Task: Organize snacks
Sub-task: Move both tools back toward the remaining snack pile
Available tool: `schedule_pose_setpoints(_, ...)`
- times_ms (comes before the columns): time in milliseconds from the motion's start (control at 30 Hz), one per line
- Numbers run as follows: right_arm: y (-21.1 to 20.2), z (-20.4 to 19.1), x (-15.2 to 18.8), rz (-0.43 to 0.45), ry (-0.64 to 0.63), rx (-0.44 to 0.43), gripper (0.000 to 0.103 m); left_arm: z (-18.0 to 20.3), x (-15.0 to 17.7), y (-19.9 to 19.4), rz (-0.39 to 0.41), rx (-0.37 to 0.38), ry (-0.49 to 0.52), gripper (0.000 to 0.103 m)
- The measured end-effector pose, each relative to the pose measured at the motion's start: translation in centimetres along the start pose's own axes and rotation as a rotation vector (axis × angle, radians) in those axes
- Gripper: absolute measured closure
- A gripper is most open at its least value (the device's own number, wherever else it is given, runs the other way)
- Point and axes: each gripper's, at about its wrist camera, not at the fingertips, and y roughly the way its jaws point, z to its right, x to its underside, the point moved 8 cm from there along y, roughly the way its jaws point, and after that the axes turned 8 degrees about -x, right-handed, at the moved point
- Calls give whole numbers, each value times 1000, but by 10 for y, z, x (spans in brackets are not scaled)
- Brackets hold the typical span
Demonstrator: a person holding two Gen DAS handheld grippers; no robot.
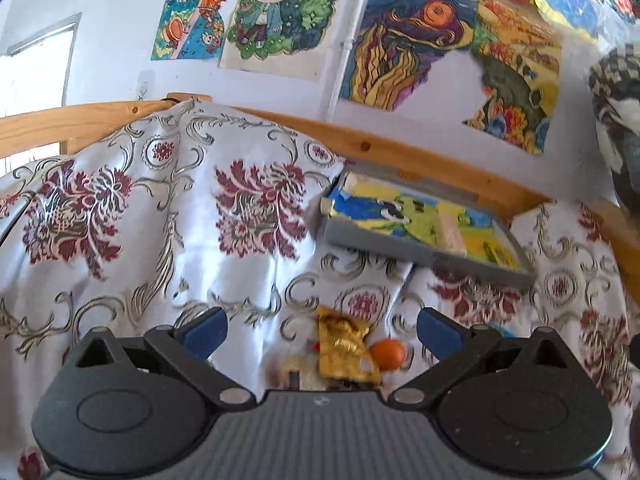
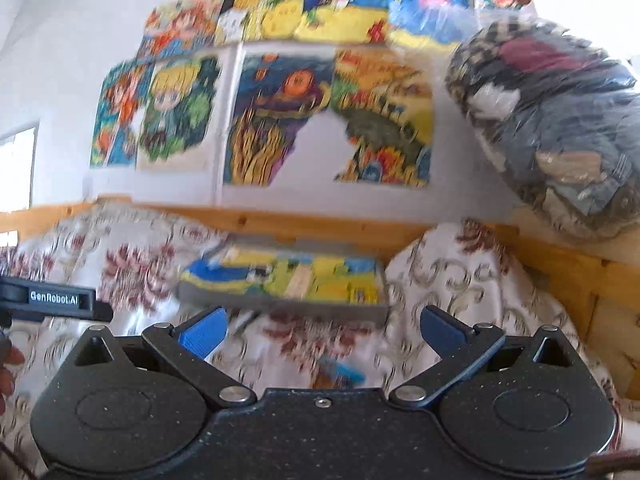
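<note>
Right gripper [image 2: 322, 336] gapes; left gripper [image 2: 60, 304] reads "GenRobot.AI".

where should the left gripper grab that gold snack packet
Probably the crimped top edge of the gold packet, coming straight down with the open left gripper. It lies flat on the cloth, and that edge sits clear of the orange ball beside it.

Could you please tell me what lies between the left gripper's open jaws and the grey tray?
In the left wrist view, a gold snack packet and an orange ball lie there on floral cloth.
</note>
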Motion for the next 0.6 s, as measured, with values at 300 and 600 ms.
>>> schedule_pose_setpoints(300,14,-20,38,-236,21,-51,1,8,42,-1,-94,50,123,1)
schedule_pose_setpoints(600,35,-19,60,-382,100,-73,1,25,71,10,-182,111,247,1)
